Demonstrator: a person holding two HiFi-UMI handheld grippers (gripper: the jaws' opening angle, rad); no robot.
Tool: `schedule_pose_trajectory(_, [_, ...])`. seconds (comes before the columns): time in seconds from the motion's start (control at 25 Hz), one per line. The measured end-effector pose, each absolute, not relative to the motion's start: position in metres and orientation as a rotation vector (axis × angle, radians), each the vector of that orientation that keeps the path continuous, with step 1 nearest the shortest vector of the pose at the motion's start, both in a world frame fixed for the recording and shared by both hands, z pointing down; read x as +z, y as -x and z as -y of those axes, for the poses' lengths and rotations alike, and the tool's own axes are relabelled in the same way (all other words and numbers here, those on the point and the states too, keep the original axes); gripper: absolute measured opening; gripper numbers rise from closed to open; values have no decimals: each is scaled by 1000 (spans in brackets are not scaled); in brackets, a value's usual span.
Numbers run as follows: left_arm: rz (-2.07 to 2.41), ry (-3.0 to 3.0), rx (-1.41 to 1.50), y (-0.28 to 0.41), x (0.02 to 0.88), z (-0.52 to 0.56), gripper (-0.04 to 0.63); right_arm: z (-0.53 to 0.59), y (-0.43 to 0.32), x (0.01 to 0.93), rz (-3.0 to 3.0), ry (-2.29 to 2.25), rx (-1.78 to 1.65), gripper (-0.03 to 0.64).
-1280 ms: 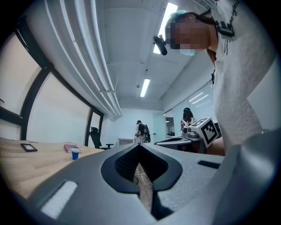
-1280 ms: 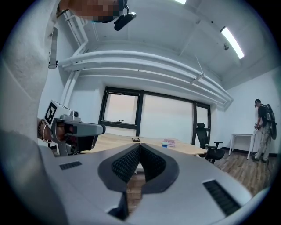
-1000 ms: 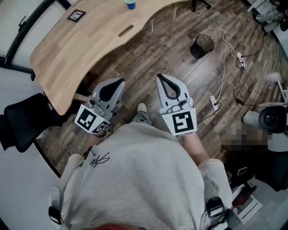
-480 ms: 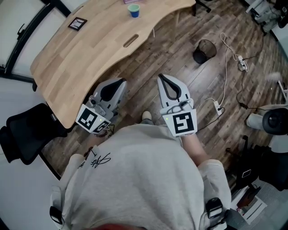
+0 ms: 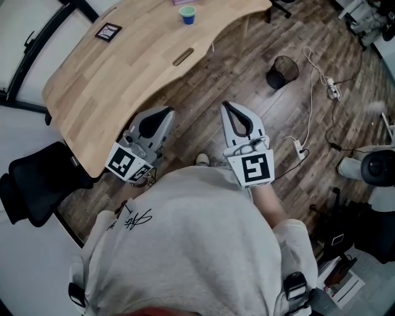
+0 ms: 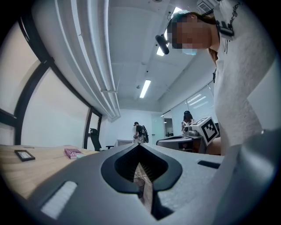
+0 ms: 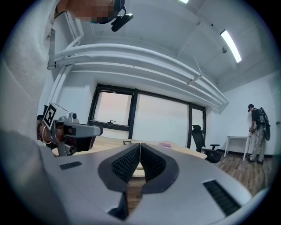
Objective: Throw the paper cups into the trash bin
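A dark wood-plank floor (image 5: 234,80) is seen beneath a curved pale wooden bench (image 5: 123,68). A black office chair (image 5: 37,179) is placed beside its near corner. Tall windows (image 7: 149,118) and ceiling strip lights (image 6: 144,88) are shown.

One small blue paper cup (image 5: 187,15), apparently green at the rim, stands upright near the far edge of the light wooden desk (image 5: 123,68). The round black mesh trash bin (image 5: 282,71) stands upright and open-topped on the wood floor (image 5: 234,80), apart from the desk's right end.

Bright, even light from ceiling strip lamps (image 7: 230,46) and big windows (image 7: 160,121); soft shadows; gripper views bend strongly toward dark round edges; nearest parts slightly blurred.
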State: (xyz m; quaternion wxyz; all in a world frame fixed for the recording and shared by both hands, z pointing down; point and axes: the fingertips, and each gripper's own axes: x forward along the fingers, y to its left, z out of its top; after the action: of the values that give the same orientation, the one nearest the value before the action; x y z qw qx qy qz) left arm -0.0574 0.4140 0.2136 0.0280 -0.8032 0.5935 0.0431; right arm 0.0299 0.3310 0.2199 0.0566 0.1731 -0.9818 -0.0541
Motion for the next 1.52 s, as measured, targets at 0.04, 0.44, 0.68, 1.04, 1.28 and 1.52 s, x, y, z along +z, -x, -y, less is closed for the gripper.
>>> schedule_pose_trajectory(0.04, [-1829, 2476, 121, 58, 213, -415, 3, -331, -28, 219, 2977, -523, -167, 11])
schedule_pose_trajectory(0.44, [-1822, 2474, 143, 66, 209, -415, 3, -338, -21, 215, 2984, -516, -177, 11])
schedule_pose_trajectory(0.68, [-1829, 2490, 138, 72, 216, -412, 3, -334, -29, 222, 2951, -544, -161, 11])
schedule_pose_trajectory(1.04, [-1836, 2464, 137, 85, 212, -391, 3, -314, -15, 221, 2961, -521, -189, 11])
schedule_pose_trajectory(1.28, [-1853, 2445, 144, 102, 208, -364, 3, -284, -4, 222, 2961, -529, -179, 11])
schedule_pose_trajectory(1.52, [-1883, 2431, 127, 122, 212, -336, 3, -257, 22, 231, 2964, -474, -161, 11])
